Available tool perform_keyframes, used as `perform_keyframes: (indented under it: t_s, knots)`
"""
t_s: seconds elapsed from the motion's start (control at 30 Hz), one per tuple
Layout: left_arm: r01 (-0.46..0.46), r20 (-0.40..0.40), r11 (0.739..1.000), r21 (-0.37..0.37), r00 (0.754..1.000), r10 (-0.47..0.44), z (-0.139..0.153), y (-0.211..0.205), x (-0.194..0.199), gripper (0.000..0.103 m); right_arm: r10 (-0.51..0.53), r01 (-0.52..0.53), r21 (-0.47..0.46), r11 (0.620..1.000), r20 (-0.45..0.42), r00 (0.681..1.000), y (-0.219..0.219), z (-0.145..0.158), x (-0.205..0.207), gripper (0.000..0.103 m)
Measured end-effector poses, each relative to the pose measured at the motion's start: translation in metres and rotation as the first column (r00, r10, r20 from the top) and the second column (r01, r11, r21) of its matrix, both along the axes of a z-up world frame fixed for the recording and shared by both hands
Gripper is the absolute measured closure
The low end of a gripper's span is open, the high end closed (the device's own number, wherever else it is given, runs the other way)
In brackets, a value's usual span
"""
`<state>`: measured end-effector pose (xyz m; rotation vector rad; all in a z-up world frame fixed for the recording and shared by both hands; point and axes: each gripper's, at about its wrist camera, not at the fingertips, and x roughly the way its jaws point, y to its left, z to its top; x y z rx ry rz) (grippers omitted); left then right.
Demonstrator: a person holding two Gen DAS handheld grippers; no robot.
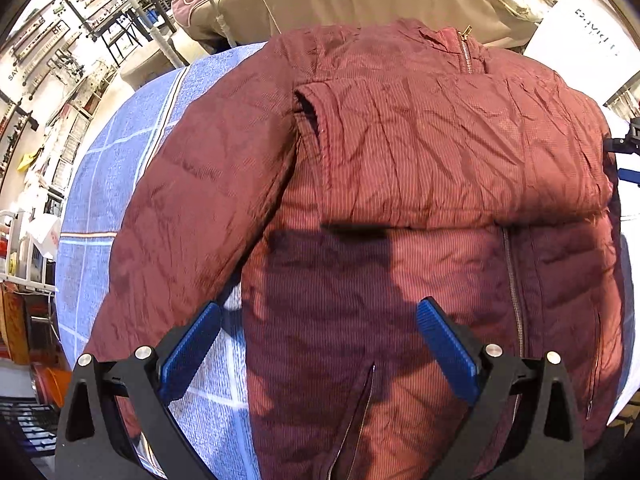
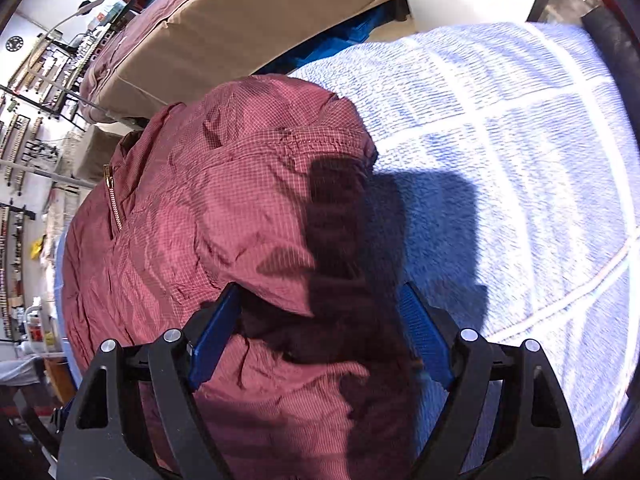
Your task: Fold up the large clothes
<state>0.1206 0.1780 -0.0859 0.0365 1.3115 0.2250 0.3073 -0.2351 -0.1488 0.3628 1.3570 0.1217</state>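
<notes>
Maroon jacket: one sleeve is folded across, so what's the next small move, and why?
Probably bring the open left tongs to the unfolded sleeve, which lies out over the blue checked towel beside the maroon quilted jacket, and pinch it. Both tongs are empty.

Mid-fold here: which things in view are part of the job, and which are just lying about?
Part of the job:
- maroon puffer jacket, one sleeve folded across its front
- blue checked blanket it lies on
- left gripper and right gripper, both open

Lying about:
- tan mattress
- white sign
- wall racks
</notes>
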Motion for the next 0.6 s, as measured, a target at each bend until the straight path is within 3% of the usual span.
perform_keyframes:
  t_s: [0.03, 0.07, 0.1, 0.13, 0.17, 0.23, 0.33, 0.47, 0.6]
  knots:
    - [0.004, -0.003, 1.0, 0.005, 1.0, -0.004, 0.0, -0.001, 0.004, 0.006, 0.003, -0.003, 0.019, 1.0, 0.003, 1.0, 0.001, -0.005, 0.002, 0.022]
    - [0.007, -0.004, 1.0, 0.008, 1.0, -0.007, 0.0, -0.003, 0.005, 0.006, 0.008, -0.008, 0.043, 0.999, 0.002, 1.0, 0.002, -0.011, 0.005, 0.031]
    - [0.012, -0.006, 1.0, 0.01, 1.0, -0.012, 0.001, -0.005, 0.007, 0.006, 0.015, -0.015, 0.066, 0.998, 0.001, 1.0, 0.0, -0.015, 0.006, 0.042]
    - [0.018, -0.009, 1.0, 0.012, 1.0, -0.018, 0.001, -0.008, 0.01, 0.006, 0.023, -0.022, 0.061, 0.998, -0.007, 1.0, 0.0, -0.02, 0.006, 0.066]
    - [0.025, -0.01, 1.0, 0.014, 1.0, -0.025, 0.001, -0.011, 0.012, 0.006, 0.024, -0.023, 0.044, 0.999, -0.007, 1.0, -0.003, -0.022, 0.005, 0.079]
    - [0.039, -0.008, 0.999, 0.012, 0.999, -0.039, 0.002, -0.018, 0.016, 0.006, 0.012, -0.013, 0.056, 0.998, 0.014, 1.0, -0.014, -0.022, 0.004, 0.089]
    - [0.057, -0.004, 0.998, 0.006, 0.998, -0.057, 0.001, -0.028, 0.021, 0.006, -0.06, 0.058, 0.049, 0.997, 0.029, 0.998, -0.039, -0.02, -0.002, 0.094]
    - [0.075, 0.0, 0.997, 0.0, 0.997, -0.075, -0.001, -0.039, 0.028, 0.006, -0.103, 0.105, 0.105, 0.989, -0.027, 0.994, -0.059, -0.034, 0.003, 0.093]
    - [0.082, 0.029, 0.997, 0.006, 0.996, -0.082, 0.003, -0.046, 0.038, 0.006, -0.041, 0.042, -0.043, 0.998, 0.018, 0.999, -0.045, -0.005, 0.002, 0.088]
